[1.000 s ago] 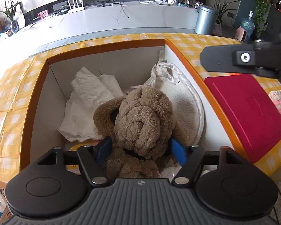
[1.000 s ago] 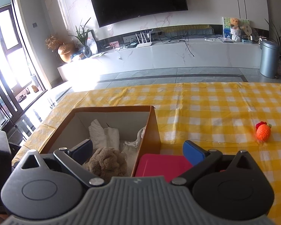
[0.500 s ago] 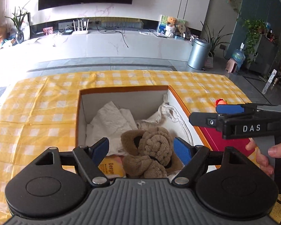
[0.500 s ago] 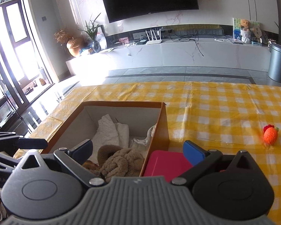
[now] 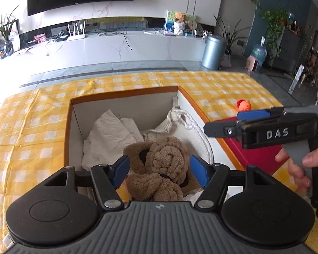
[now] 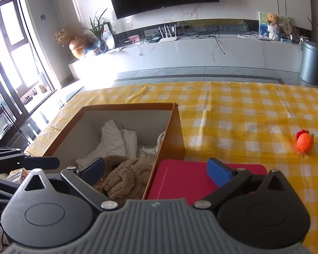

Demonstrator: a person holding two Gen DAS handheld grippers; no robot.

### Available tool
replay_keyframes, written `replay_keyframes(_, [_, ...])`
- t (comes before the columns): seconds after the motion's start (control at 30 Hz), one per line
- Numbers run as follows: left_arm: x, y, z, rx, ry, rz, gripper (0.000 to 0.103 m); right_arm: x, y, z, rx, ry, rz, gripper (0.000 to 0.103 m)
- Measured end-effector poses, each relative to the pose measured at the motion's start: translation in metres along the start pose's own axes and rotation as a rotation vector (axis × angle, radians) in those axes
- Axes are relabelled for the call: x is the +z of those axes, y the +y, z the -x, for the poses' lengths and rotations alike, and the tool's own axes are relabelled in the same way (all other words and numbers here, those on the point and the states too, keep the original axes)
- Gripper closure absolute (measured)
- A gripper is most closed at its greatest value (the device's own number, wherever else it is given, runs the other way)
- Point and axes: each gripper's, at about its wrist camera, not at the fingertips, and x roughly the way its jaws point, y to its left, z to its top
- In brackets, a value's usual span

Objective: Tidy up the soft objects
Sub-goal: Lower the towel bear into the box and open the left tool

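Orange crocheted carrot-shaped toy [image 6: 305, 142] seen loose on yellow checked tablecloth [image 6: 243, 114], right of cardboard box [image 6: 176, 127]; right gripper [image 6: 156, 172] nearer, spread empty. Left gripper [image 5: 159, 170] above knotted brown plush [image 5: 165, 165] in box, just been closing, pads not touching it.

- Left wrist view: looks steeply down over box [image 5: 125, 94], close above it.
- Right wrist view: beside box's right wall [image 6: 169, 135], facing TV wall.
- Shared: box interior, brown plush [image 5: 163, 160], red lid [image 6: 188, 177], orange toy [image 6: 305, 142].
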Motion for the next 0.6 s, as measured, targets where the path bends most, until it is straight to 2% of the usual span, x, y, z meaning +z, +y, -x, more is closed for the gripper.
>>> replay_keyframes(0.13, [0.0,-0.013,-0.03,0.064,0.058,-0.06,0.041,-0.001,-0.003,0.003,0.006,-0.004,-0.01,0.003])
replay_keyframes(0.2, [-0.002,-0.016,-0.042,0.122,0.095,-0.08,0.047,-0.001,-0.005,0.005,0.006,-0.005,-0.017,0.003])
replay_keyframes(0.27, [-0.002,-0.014,-0.052,0.13,0.146,-0.069,0.066,0.0,-0.008,0.008,0.018,-0.01,-0.038,0.003])
replay_keyframes(0.3, [-0.003,-0.012,-0.057,0.108,0.181,-0.06,0.069,0.002,-0.009,0.011,0.036,-0.016,-0.053,0.003])
replay_keyframes(0.37, [-0.005,-0.011,-0.062,0.08,0.204,-0.055,0.071,0.006,-0.01,0.02,0.092,-0.049,-0.072,0.003])
replay_keyframes(0.43, [-0.006,-0.014,-0.064,0.084,0.218,-0.086,0.071,0.01,-0.008,0.028,0.119,-0.076,-0.072,0.003])
replay_keyframes(0.6, [-0.011,-0.027,-0.074,0.108,0.235,-0.162,0.073,0.012,-0.003,0.037,0.071,-0.1,-0.038,0.003])
